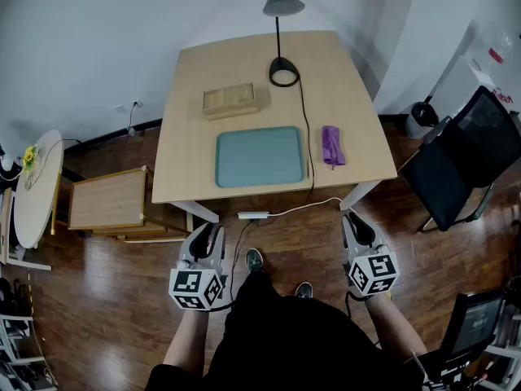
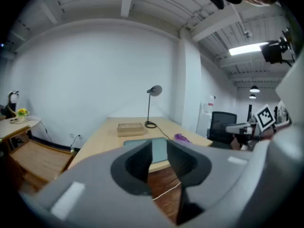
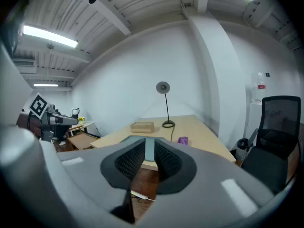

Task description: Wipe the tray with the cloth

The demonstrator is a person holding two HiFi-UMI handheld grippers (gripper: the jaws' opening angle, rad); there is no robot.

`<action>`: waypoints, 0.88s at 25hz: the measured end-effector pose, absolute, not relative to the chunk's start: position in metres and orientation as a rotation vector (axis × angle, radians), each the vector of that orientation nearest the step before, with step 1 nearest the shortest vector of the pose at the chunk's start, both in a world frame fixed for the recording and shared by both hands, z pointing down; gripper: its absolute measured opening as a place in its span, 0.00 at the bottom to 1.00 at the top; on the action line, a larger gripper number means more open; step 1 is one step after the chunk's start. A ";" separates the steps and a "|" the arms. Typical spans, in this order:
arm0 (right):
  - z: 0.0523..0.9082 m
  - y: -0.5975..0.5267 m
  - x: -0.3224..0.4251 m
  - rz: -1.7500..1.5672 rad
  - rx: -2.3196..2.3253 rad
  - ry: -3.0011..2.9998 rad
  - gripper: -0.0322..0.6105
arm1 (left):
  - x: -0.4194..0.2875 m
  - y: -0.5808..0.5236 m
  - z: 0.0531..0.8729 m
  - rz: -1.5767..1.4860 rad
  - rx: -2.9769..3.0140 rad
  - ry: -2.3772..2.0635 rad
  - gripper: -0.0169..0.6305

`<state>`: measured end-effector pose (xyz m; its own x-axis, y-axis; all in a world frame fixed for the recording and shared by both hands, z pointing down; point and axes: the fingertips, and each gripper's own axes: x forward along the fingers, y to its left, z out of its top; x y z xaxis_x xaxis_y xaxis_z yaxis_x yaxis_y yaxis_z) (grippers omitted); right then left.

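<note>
The teal tray lies bare on the near half of the wooden table. A crumpled purple cloth rests to the tray's right. Both grippers hang low over the floor, short of the table's front edge. My left gripper is open with nothing between its jaws. The right gripper stands narrowly open, also empty. In the left gripper view the tray shows through the jaw gap, and the cloth is to its right. The right gripper view shows the tray and the cloth likewise.
A grey desk lamp and a wooden box stand behind the tray. The lamp's cable runs between tray and cloth to a power strip on the floor. A black chair stands right, a low wooden cabinet left.
</note>
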<state>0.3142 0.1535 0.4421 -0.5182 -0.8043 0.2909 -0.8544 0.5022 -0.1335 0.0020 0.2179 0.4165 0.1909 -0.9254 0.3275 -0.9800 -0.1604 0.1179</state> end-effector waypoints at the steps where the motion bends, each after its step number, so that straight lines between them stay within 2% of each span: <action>1: 0.450 0.139 0.314 0.401 1.440 -2.531 0.15 | -0.011 0.203 0.424 0.262 2.152 -1.810 0.21; 7: 0.492 0.043 0.300 0.515 1.522 -2.378 0.25 | -0.089 0.109 0.482 0.323 2.069 -1.767 0.21; 11: 0.524 -0.021 0.301 0.602 1.597 -2.208 0.26 | -0.121 0.050 0.531 0.396 2.026 -1.651 0.21; 16: 0.589 -0.093 0.314 0.812 1.673 -1.941 0.33 | -0.138 0.004 0.590 0.526 1.966 -1.467 0.21; 22: 0.633 -0.142 0.322 0.766 1.625 -1.708 0.36 | -0.140 -0.022 0.621 0.623 1.912 -1.364 0.21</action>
<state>0.3224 -0.1415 0.6330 -0.0194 -0.6177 0.7862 -0.9979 0.0605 0.0229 -0.1403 -0.0220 0.6212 0.3305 -0.6088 0.7212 -0.9437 -0.2036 0.2605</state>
